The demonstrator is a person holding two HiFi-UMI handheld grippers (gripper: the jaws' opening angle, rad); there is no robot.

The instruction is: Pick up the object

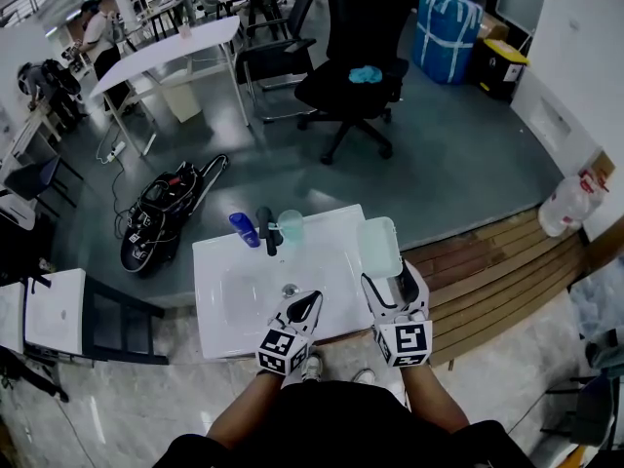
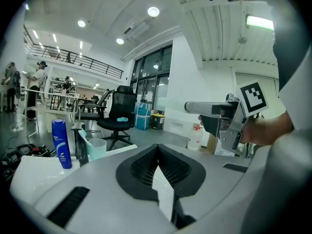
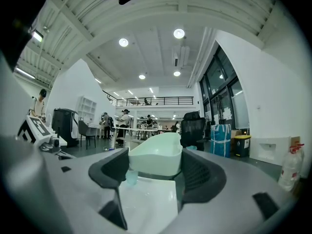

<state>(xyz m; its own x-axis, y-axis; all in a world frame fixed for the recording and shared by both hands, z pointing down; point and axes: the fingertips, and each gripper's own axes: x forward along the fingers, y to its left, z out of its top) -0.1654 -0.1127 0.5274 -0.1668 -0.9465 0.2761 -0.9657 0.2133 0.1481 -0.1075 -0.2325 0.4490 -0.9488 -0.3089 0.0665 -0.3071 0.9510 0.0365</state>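
Observation:
A pale green shallow dish [image 1: 378,245] hangs over the right end of the white washbasin [image 1: 219,261]. My right gripper [image 1: 392,279] is shut on its near end. In the right gripper view the dish [image 3: 157,159] fills the space between the two dark pads, and my right gripper [image 3: 155,173] presses on both its sides. My left gripper [image 1: 304,306] is shut and holds nothing, at the basin's front edge near the drain [image 1: 289,290]. In the left gripper view my left gripper [image 2: 159,168] shows its pads meeting.
At the basin's back stand a blue bottle [image 1: 244,229], a dark tap [image 1: 266,230] and a pale green cup [image 1: 291,224]. A black bag [image 1: 166,213] lies on the floor to the left. An office chair [image 1: 356,76] stands beyond. Wooden boards [image 1: 507,261] run along the right.

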